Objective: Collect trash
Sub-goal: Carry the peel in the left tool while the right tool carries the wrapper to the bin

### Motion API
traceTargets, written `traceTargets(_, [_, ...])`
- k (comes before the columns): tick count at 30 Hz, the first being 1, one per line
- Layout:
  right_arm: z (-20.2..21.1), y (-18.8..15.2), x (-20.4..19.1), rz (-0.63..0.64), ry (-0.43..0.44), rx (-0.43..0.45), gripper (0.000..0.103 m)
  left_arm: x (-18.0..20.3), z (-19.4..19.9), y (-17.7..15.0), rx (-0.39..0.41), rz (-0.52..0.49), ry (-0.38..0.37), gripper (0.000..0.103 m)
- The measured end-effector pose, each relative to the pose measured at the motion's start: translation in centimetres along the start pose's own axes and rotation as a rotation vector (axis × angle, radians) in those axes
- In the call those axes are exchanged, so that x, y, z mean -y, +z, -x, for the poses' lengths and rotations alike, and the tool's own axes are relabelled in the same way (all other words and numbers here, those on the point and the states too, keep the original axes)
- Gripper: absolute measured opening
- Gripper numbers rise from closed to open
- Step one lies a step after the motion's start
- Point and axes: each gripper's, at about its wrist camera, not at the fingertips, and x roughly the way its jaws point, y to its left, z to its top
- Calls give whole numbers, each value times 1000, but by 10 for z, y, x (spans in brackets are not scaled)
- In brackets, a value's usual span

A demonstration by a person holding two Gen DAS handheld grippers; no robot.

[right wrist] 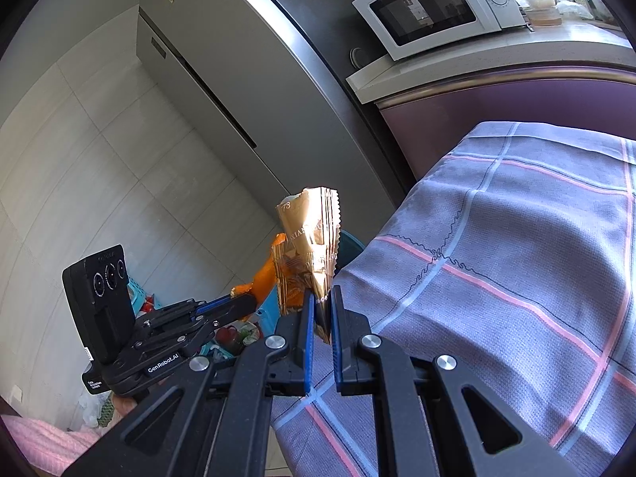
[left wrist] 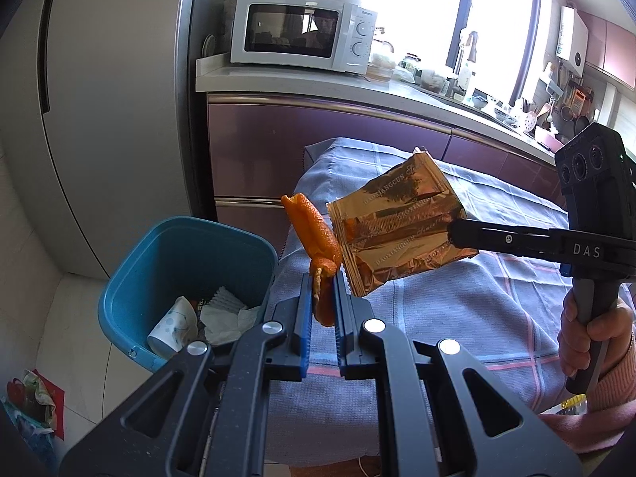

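L gripper (left wrist: 322, 298): blue-padded jaws clamped on orange peel (left wrist: 314, 230). Peel stands upright out of the jaws, long axis running up and away from the fingers, top end curled. Matte, pitted rind; pale pith at the pinch point.

R gripper (right wrist: 321, 310): jaws closed on lower corner of a gold foil snack wrapper (right wrist: 308, 250). In L wrist view the wrapper (left wrist: 397, 230) is flat, roughly square, crinkled, glossy, serrated seal edges, top torn open. Held edge-on to R cam, so it looks narrow there. Wrapper sits just right of the peel, near it; contact not resolvable.

Key relation: blue plastic trash bin (left wrist: 175, 278) is on the floor, below and left of both loads, beside the table edge. Peel is the nearer load to the bin; L gripper is closer than R. Neither item is over the opening yet. Judgement: both need to go left and down before release, L first.

Bin contents: crushed paper cup (left wrist: 171, 326), white paper cupcake liner (left wrist: 226, 298), crumpled tissue (left wrist: 226, 320).

Table w/ plaid blue-grey cloth (left wrist: 457, 310), woven, pink and pale-blue lines, drapes over the edge next to the bin.

Further back: purple cabinet fronts (left wrist: 298, 151), white microwave (left wrist: 302, 33) on counter, grey fridge (left wrist: 111, 99) at left.

Risk (est.): foil is light, could flutter and miss the rim.
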Motion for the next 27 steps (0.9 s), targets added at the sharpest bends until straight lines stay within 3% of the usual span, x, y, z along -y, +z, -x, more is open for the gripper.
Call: traceTargets(27, [-23, 5, -9, 9, 23, -25, 7, -15, 3, 0, 3, 24, 49, 10])
